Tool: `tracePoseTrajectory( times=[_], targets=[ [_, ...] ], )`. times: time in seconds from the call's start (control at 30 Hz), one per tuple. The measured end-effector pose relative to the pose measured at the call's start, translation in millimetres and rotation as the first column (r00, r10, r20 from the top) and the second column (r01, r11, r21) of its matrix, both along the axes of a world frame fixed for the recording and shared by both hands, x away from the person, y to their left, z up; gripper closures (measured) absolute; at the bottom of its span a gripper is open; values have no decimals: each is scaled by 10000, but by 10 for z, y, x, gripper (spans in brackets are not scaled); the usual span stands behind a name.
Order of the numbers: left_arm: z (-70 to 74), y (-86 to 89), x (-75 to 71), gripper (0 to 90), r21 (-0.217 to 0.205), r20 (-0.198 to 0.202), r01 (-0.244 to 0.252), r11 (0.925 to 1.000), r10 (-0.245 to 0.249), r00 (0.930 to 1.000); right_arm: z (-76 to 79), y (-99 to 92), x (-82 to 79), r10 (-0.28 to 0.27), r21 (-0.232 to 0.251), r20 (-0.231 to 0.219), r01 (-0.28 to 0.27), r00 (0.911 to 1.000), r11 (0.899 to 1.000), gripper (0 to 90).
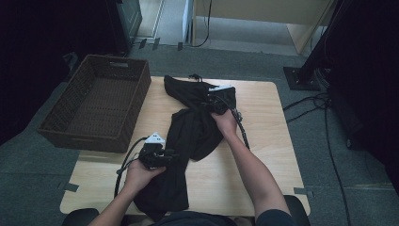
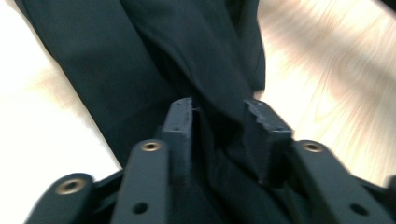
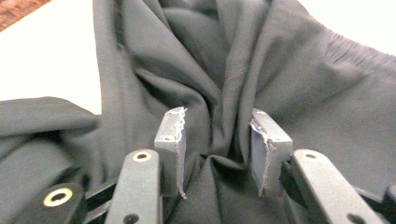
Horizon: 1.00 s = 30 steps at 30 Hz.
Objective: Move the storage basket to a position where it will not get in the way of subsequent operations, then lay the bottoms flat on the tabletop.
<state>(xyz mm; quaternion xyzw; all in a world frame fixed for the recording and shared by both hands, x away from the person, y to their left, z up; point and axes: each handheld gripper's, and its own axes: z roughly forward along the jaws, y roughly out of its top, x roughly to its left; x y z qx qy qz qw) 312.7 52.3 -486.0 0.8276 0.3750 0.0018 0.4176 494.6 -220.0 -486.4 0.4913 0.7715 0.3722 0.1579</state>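
Observation:
A black garment point(image 1: 195, 134) lies crumpled along the middle of the wooden table point(image 1: 268, 155), from the far edge to the near edge, where it hangs over. My left gripper point(image 1: 172, 158) sits at the cloth's left edge, near its lower half. In the left gripper view its jaws point(image 2: 219, 112) stand apart with a fold of black cloth point(image 2: 140, 56) running between them. My right gripper point(image 1: 212, 104) is over the far bunch of cloth. In the right gripper view its jaws point(image 3: 217, 123) are open over a pinched ridge of grey-black fabric point(image 3: 299, 79), and the pads do not press on it.
A dark woven basket point(image 1: 82, 139) stands at the table's left, partly over the edge. Cables point(image 1: 329, 141) trail on the carpet to the right, beside a stand base point(image 1: 301, 77). Bare wood shows to the right of the garment.

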Motion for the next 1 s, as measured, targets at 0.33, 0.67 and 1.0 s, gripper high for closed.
tracePoseTrajectory(
  times=[0.33,0.67,1.0],
  targets=[
    [174,-143,328,428,223,720,232,9995,-247,9971,199,-91,-538,1030,-87,342,-1027,9941,9947,545],
    [-66,-326,712,458,1017,411,-274,9944,233,9989,89,-173,-921,1238,112,295,-1242,9919,9922,528],
    [-192,-376,737,709,1321,422,-151,9911,96,9991,-239,-132,-813,920,-427,157,-912,9956,9949,599]
  ],
)
